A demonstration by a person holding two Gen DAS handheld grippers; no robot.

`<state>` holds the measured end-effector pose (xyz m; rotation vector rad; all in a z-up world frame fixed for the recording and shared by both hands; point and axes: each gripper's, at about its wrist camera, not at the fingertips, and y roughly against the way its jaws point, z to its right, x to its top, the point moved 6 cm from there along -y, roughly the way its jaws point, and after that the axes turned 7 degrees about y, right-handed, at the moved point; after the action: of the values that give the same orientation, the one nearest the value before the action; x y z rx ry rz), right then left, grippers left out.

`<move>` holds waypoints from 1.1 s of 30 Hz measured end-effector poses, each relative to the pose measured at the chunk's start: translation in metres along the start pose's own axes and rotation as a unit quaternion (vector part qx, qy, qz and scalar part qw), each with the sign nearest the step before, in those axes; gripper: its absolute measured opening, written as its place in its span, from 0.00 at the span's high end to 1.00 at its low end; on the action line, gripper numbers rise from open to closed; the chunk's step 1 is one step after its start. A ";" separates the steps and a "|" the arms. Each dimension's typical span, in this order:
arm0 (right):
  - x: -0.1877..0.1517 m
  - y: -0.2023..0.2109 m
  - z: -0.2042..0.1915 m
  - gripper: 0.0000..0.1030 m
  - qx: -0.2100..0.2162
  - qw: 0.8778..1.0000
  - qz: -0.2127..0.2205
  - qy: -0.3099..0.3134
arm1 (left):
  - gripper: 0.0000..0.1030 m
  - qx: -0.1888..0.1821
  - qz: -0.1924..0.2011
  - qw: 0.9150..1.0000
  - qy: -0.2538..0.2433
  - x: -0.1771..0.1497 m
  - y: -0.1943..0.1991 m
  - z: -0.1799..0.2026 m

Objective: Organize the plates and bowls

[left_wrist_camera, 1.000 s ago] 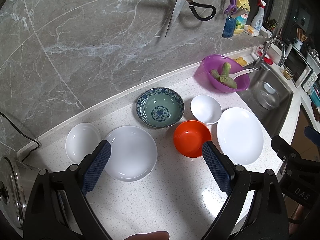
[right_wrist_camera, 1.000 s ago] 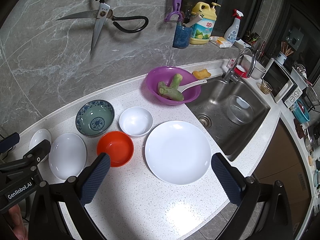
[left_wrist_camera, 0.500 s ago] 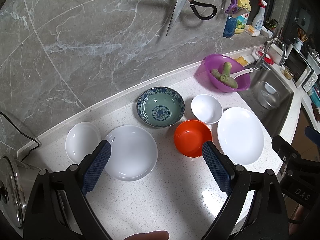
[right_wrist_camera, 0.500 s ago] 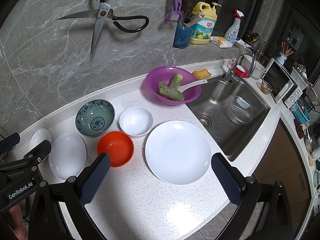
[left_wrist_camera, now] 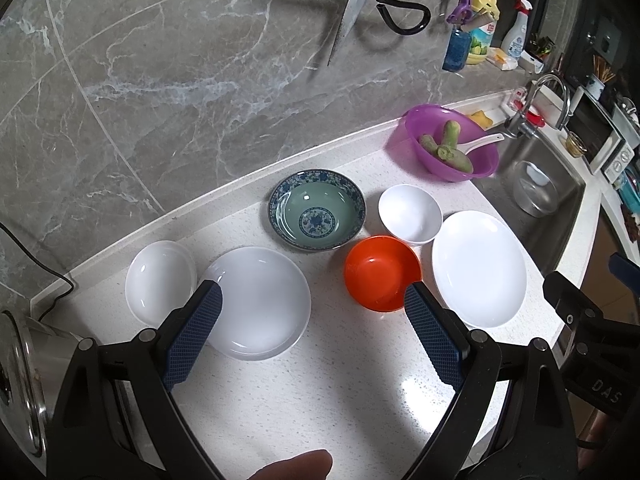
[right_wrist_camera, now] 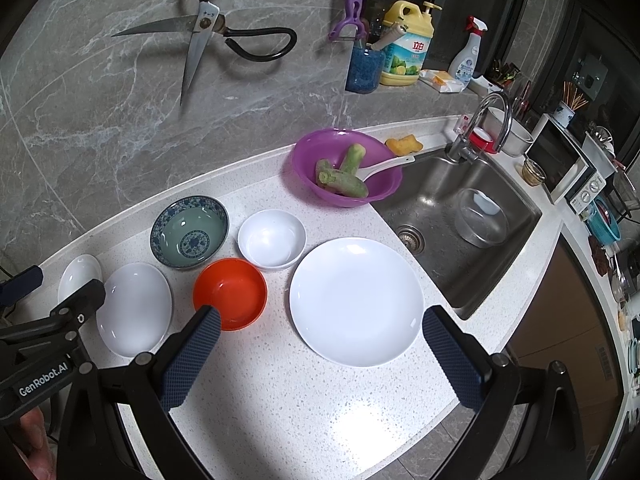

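On the white counter lie a small white dish (left_wrist_camera: 160, 280), a white plate (left_wrist_camera: 260, 300), a blue-patterned green bowl (left_wrist_camera: 316, 210), an orange bowl (left_wrist_camera: 382, 272), a small white bowl (left_wrist_camera: 410, 214) and a large white plate (left_wrist_camera: 478, 266). My left gripper (left_wrist_camera: 312, 292) is open and empty, held above the counter between the white plate and the orange bowl. My right gripper (right_wrist_camera: 320, 316) is open and empty, above the near edge of the large white plate (right_wrist_camera: 356, 300), with the orange bowl (right_wrist_camera: 230, 294) by its left finger.
A purple bowl (right_wrist_camera: 346, 168) with green vegetable pieces and a white spoon stands by the sink (right_wrist_camera: 460, 216), which holds a clear container. Scissors (right_wrist_camera: 200, 40) hang on the marble wall. A metal pot (left_wrist_camera: 20, 360) stands at the far left.
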<state>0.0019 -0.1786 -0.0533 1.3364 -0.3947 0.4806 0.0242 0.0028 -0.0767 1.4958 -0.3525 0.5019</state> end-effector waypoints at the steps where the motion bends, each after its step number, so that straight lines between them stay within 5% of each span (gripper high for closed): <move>1: 0.000 -0.001 0.000 0.00 0.001 1.000 0.000 0.000 | 0.10 -0.001 -0.001 1.000 0.000 -0.001 -0.001 0.002; 8: -0.003 -0.011 0.011 0.00 0.017 1.000 0.003 0.007 | 0.10 -0.001 -0.005 1.000 0.011 -0.018 -0.016 0.013; 16: 0.004 -0.051 0.069 0.00 0.133 0.986 0.098 0.033 | 0.01 -0.027 -0.004 0.999 0.037 -0.084 -0.069 0.050; 18: 0.008 -0.072 0.094 0.01 0.157 0.980 0.108 0.051 | 0.01 -0.037 -0.035 0.997 0.053 -0.109 -0.088 0.066; 21: 0.008 -0.119 0.140 0.02 0.185 0.976 0.088 0.075 | 0.03 0.005 -0.107 0.985 0.132 -0.140 -0.118 0.075; 26: 0.004 -0.199 0.210 0.10 0.250 0.967 0.009 0.052 | 0.03 -0.001 -0.124 0.966 0.228 -0.154 -0.144 0.099; 31: 0.002 -0.251 0.225 0.19 0.369 0.928 -0.044 0.035 | 0.03 -0.004 -0.103 0.972 0.210 -0.140 -0.164 0.139; 33: -0.001 -0.263 0.222 0.28 0.380 0.922 -0.057 0.038 | 0.03 -0.022 -0.090 0.976 0.198 -0.131 -0.170 0.151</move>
<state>0.1443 -0.4393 -0.2280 2.0716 -0.0475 0.6163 0.0144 -0.1606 -0.2814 1.3320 0.0835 0.6266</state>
